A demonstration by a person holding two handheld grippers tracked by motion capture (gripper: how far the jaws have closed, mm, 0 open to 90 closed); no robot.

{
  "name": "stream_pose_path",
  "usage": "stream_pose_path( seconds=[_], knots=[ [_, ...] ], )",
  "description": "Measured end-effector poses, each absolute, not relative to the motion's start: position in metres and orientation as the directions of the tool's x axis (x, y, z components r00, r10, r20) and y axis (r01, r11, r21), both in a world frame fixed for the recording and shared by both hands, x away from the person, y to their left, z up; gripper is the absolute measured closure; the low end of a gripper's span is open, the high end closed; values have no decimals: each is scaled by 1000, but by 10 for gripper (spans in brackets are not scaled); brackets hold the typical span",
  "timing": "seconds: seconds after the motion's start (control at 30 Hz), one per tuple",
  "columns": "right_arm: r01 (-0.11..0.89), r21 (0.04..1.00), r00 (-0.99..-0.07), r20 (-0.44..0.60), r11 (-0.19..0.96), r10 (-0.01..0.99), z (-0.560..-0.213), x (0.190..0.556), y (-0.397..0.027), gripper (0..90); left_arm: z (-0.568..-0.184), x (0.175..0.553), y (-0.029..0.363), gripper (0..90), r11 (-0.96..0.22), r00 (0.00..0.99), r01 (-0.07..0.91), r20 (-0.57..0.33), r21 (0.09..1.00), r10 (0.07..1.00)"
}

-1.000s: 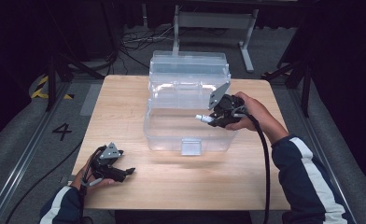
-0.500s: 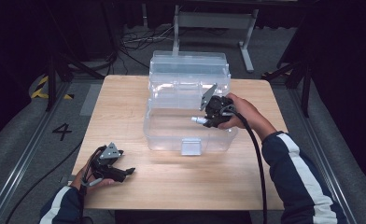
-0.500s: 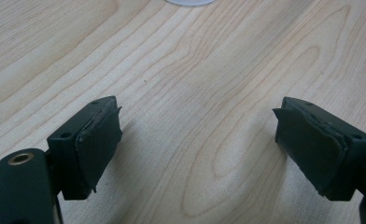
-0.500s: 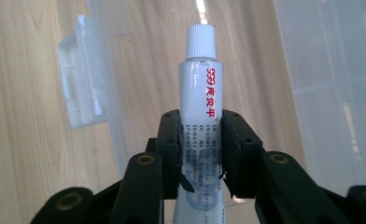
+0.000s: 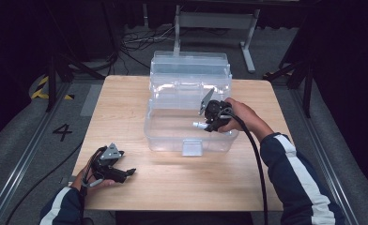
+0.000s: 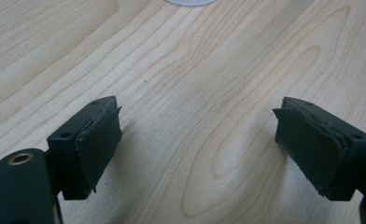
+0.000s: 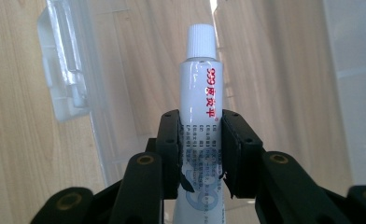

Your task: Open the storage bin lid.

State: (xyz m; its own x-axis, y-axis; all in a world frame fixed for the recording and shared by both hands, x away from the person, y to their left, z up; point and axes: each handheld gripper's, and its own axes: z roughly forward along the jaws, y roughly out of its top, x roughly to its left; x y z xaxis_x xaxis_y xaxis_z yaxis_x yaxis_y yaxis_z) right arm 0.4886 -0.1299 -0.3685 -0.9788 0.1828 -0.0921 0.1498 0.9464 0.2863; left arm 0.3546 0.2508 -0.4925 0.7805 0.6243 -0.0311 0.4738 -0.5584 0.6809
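Right gripper (image 5: 205,125) has sunk lower over the clear box (image 5: 172,136), jaws pinching a white red-lettered tube (image 7: 201,88).

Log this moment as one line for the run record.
right gripper: shut on white tube, over open clear box | left gripper: open, idle on table

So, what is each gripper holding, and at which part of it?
The right gripper holds a white tube by its lower body, with the cap end pointing away. The left gripper holds nothing; its jaws stand open over the table.
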Motion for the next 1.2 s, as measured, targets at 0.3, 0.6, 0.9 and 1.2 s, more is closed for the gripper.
stream_pose_path(
  seconds=[0.3, 0.6, 0.9, 1.2],
  knots=[
    [154, 255, -980, -84, 955, 180, -379, 491, -131, 704, -493, 355, 251, 144, -559, 781, 473, -31, 681, 624],
    [145, 223, -984, -70, 964, 164, -389, 492, -132, 703, -493, 354, 251, 144, -557, 780, 475, -33, 681, 625],
    [143, 209, -986, -59, 968, 158, -396, 494, -133, 703, -493, 354, 251, 144, -556, 780, 475, -34, 682, 625],
    [148, 203, -986, -51, 968, 161, -399, 496, -134, 701, -493, 354, 251, 144, -556, 780, 476, -34, 681, 625]
  ],
)
